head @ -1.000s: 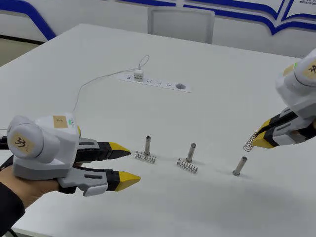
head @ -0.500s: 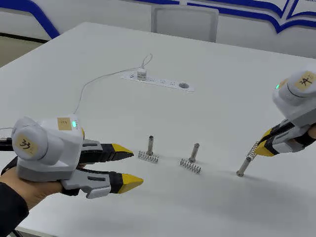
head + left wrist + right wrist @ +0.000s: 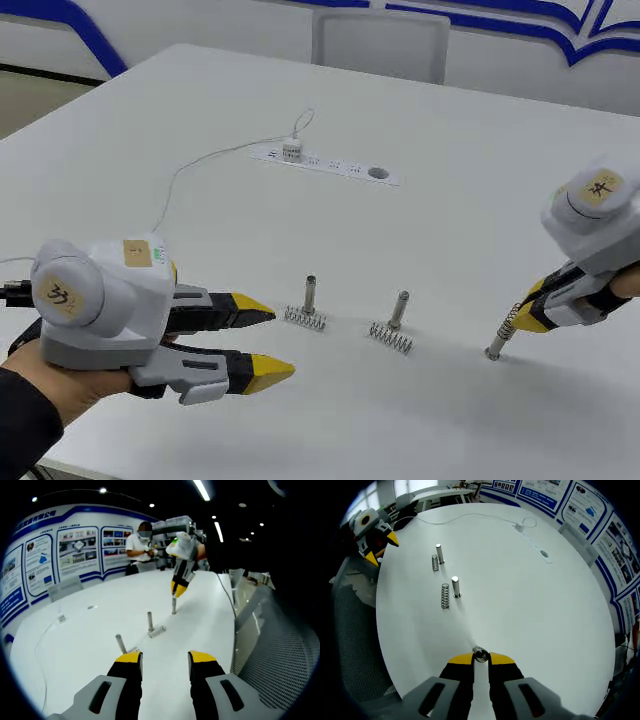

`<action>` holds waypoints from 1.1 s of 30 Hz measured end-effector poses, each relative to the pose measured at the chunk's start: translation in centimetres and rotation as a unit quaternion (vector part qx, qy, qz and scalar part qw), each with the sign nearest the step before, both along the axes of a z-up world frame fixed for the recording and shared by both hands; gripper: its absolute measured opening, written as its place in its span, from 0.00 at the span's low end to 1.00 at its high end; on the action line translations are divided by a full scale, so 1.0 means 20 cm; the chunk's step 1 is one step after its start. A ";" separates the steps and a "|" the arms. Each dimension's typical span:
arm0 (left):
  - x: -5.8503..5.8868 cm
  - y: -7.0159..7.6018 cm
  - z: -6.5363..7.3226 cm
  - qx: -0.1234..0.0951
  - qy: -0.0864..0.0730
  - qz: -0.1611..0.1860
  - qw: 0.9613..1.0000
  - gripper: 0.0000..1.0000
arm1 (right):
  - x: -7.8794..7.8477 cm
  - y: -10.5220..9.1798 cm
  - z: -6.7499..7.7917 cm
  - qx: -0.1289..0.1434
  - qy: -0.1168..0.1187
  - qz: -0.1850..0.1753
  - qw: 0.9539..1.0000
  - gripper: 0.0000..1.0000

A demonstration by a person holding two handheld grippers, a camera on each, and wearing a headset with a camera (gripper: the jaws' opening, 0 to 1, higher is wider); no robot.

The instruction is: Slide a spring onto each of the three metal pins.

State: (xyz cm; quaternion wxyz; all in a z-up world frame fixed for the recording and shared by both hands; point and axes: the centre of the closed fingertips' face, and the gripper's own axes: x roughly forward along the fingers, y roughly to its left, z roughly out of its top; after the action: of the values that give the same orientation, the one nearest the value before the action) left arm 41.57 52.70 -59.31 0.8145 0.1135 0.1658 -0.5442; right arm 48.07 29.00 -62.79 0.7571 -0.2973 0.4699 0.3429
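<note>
Partly hidden spring [image 3: 509, 322] in right claw [image 3: 527, 318]

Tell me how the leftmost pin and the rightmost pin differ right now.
The rightmost pin has a spring over its upper part, gripped by the shut right gripper; the leftmost pin is bare, with a loose spring lying on the table at its base. The rightmost pin is at gripper tips; the leftmost pin stands apart from the open left gripper. Both are metal pins standing on that table.

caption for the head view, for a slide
Right gripper holds a spring at the rightmost pin; open left gripper hovers by the left pin and middle pin, loose springs lying beside them.
</note>
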 end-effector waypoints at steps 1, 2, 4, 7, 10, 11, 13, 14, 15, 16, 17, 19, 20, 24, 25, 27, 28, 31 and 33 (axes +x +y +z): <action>0.00 0.00 0.00 0.000 0.000 -0.001 1.000 0.37 | 0.00 0.00 -0.01 -0.001 0.001 -0.001 1.000 0.12; 0.00 0.00 0.00 0.001 0.000 -0.001 1.000 0.37 | 0.00 0.00 -0.02 -0.002 0.000 -0.002 1.000 0.12; 0.00 0.00 0.00 0.001 0.000 -0.001 1.000 0.37 | 0.00 0.01 -0.04 -0.004 0.001 -0.002 1.000 0.12; 0.00 0.00 0.00 0.001 0.000 -0.001 1.000 0.37 | 0.00 0.01 -0.06 -0.004 0.003 -0.007 1.000 0.12; 0.00 0.00 0.00 0.001 -0.001 0.000 1.000 0.37 | 0.01 0.01 -0.09 -0.003 0.005 -0.011 1.000 0.12; 0.00 0.00 0.00 0.001 -0.001 0.000 1.000 0.37 | 0.01 0.01 -0.10 -0.003 0.006 -0.014 1.000 0.12; 0.00 0.00 0.00 0.001 -0.001 0.000 1.000 0.37 | 0.01 0.00 -0.11 -0.004 0.009 -0.016 1.000 0.12; 0.00 0.00 0.00 0.001 -0.002 0.000 1.000 0.37 | 0.01 0.00 -0.12 -0.004 0.010 -0.016 1.000 0.12; 0.00 0.00 0.00 0.001 -0.002 0.000 1.000 0.37 | 0.01 0.00 -0.13 -0.004 0.010 -0.017 1.000 0.12; 0.00 0.00 0.00 0.001 -0.002 0.000 1.000 0.37 | 0.01 0.00 -0.13 -0.002 0.011 -0.018 1.000 0.12; 0.00 0.00 0.00 0.000 -0.002 0.000 1.000 0.37 | 0.00 0.00 -0.13 -0.001 0.012 -0.020 1.000 0.12; 0.00 0.00 0.00 0.000 -0.002 0.000 1.000 0.37 | 0.01 0.01 -0.12 0.006 0.009 -0.024 1.000 0.12; 0.00 0.00 0.00 0.001 -0.001 0.000 1.000 0.37 | 0.01 0.00 -0.12 0.005 0.009 -0.024 1.000 0.12; 0.00 -0.01 0.00 0.002 -0.002 -0.003 1.000 0.37 | 0.00 0.00 -0.10 0.005 0.001 -0.020 1.000 0.15; 0.00 -0.01 0.00 0.001 -0.001 -0.003 1.000 0.37 | 0.00 0.00 -0.09 0.006 -0.002 -0.020 1.000 0.16; 0.00 -0.01 0.00 0.001 -0.002 -0.003 1.000 0.37 | 0.00 0.01 -0.06 0.007 -0.010 -0.018 1.000 0.17; 0.00 -0.01 0.00 0.001 -0.002 -0.003 1.000 0.37 | 0.00 0.01 -0.05 0.006 -0.015 -0.016 1.000 0.18; 0.00 -0.01 0.01 0.001 -0.002 -0.004 1.000 0.37 | 0.01 0.02 0.00 0.005 -0.027 -0.009 1.000 0.18; 0.00 -0.01 0.01 0.001 -0.003 -0.005 1.000 0.37 | 0.01 0.04 0.03 0.006 -0.035 -0.004 0.999 0.18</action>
State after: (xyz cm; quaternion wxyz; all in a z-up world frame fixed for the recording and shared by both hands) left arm 41.51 52.48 -59.19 0.8123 0.1170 0.1638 -0.5474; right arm 48.28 29.86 -62.18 0.7760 -0.3030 0.4424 0.3320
